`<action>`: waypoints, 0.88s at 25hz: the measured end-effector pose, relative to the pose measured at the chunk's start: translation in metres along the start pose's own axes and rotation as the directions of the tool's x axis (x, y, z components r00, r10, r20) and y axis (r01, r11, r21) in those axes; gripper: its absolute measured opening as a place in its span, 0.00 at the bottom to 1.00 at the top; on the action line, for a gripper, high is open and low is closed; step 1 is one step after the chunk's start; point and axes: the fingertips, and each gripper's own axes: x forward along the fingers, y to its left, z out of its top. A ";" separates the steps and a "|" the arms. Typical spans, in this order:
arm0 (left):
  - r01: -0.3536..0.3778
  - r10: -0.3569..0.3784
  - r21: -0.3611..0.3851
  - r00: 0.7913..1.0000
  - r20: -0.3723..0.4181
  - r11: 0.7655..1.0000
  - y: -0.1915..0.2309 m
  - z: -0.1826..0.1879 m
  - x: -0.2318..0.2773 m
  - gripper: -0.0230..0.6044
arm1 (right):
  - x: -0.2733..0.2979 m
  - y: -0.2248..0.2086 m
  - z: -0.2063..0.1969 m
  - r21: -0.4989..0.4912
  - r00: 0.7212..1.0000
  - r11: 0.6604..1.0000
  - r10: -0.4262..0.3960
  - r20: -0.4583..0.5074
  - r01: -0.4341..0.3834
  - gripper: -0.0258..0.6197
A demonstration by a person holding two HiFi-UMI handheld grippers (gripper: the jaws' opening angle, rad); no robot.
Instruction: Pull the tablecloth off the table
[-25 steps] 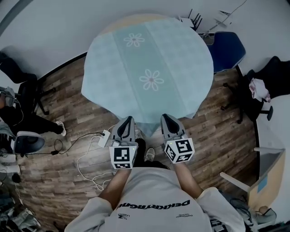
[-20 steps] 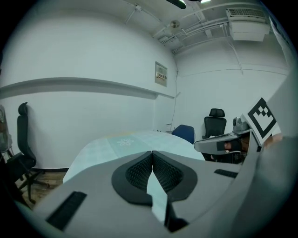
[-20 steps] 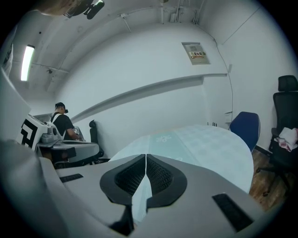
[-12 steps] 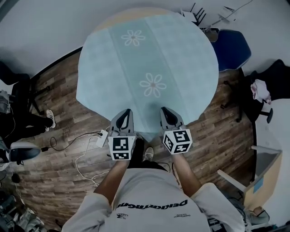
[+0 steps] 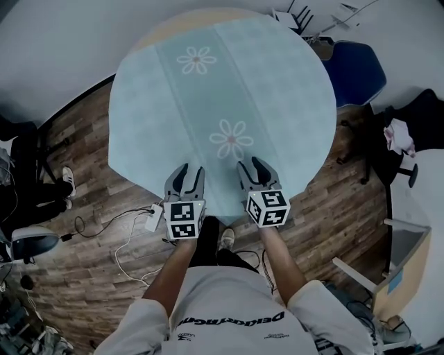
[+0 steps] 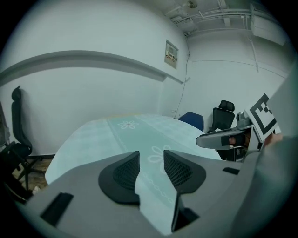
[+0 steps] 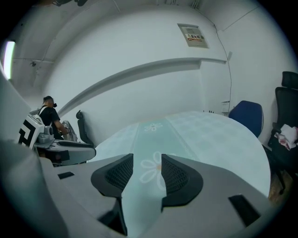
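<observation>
The left gripper [image 5: 189, 173], jaws just opened and parted, hangs over the near hem of the tablecloth [image 5: 222, 90], which spreads ahead across the round table [image 5: 166, 24]. The right gripper [image 5: 251, 166], equally near, has just opened likewise; neither pinches cloth yet.

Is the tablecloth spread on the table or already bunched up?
Spread. The tablecloth lies flat over nearly the whole round table, with no folds or bunching visible.

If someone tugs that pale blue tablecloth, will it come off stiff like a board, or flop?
Probably floppy: the tablecloth drapes over the round table and hangs past its rim. Likely light, since it looks thin. It should slide fairly freely, as nothing stands on it.
</observation>
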 end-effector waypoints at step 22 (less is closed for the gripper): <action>-0.010 0.004 -0.037 0.985 -0.170 0.999 0.056 -0.049 0.104 0.53 | 0.109 -0.072 -0.032 -0.100 0.978 0.994 -0.070 -0.197 0.051 0.52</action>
